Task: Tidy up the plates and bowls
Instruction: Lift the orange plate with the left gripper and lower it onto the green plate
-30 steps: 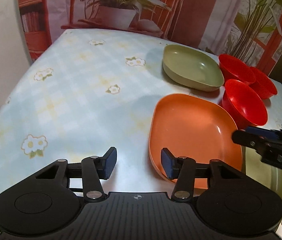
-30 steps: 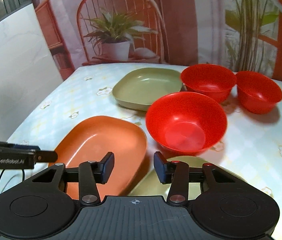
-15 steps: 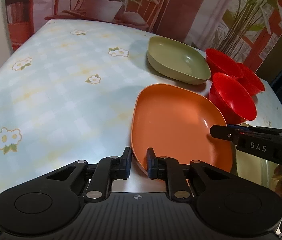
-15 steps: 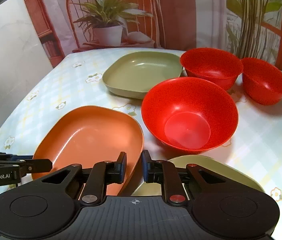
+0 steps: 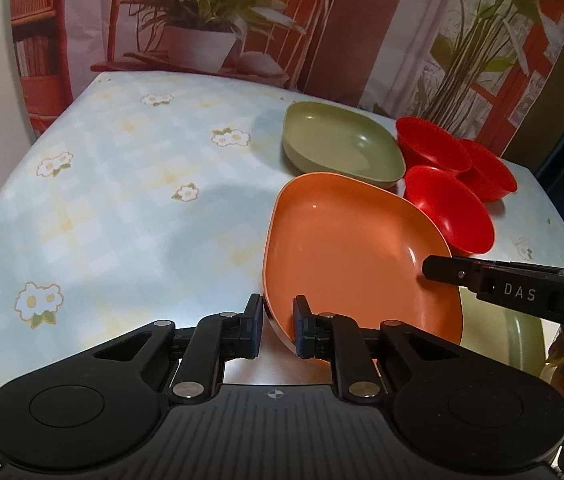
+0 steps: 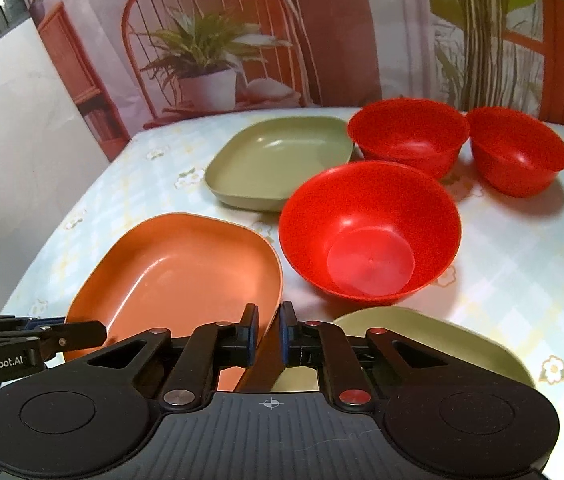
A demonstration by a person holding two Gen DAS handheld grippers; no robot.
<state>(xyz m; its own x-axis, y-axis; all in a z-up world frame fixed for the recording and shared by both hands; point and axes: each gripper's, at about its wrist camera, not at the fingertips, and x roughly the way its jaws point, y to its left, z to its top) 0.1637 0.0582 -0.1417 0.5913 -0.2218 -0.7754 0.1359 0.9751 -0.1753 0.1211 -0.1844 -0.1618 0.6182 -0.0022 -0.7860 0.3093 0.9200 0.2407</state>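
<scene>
An orange plate (image 5: pixel 353 248) (image 6: pixel 178 264) lies near the table's front. My left gripper (image 5: pixel 278 328) is shut on its near left rim. My right gripper (image 6: pixel 269 332) pinches the near right rim, its jaws closing tight on it. Each gripper shows at the edge of the other's view, pressed to the plate's side. A green plate (image 6: pixel 421 344) (image 5: pixel 521 336) sits just right of the orange one, partly hidden behind my right gripper. Another green plate (image 6: pixel 282 160) (image 5: pixel 341 144) stands farther back.
Three red bowls stand on the flowered tablecloth (image 5: pixel 122 200): a near one (image 6: pixel 369 232) beside the orange plate and two (image 6: pixel 405 132) (image 6: pixel 517 148) at the back right. A potted plant and a chair stand beyond the far edge. A white wall is at the left.
Both grippers went from open to shut on the orange plate's near rim, one at each side. The plate's near edge now looks slightly raised.
</scene>
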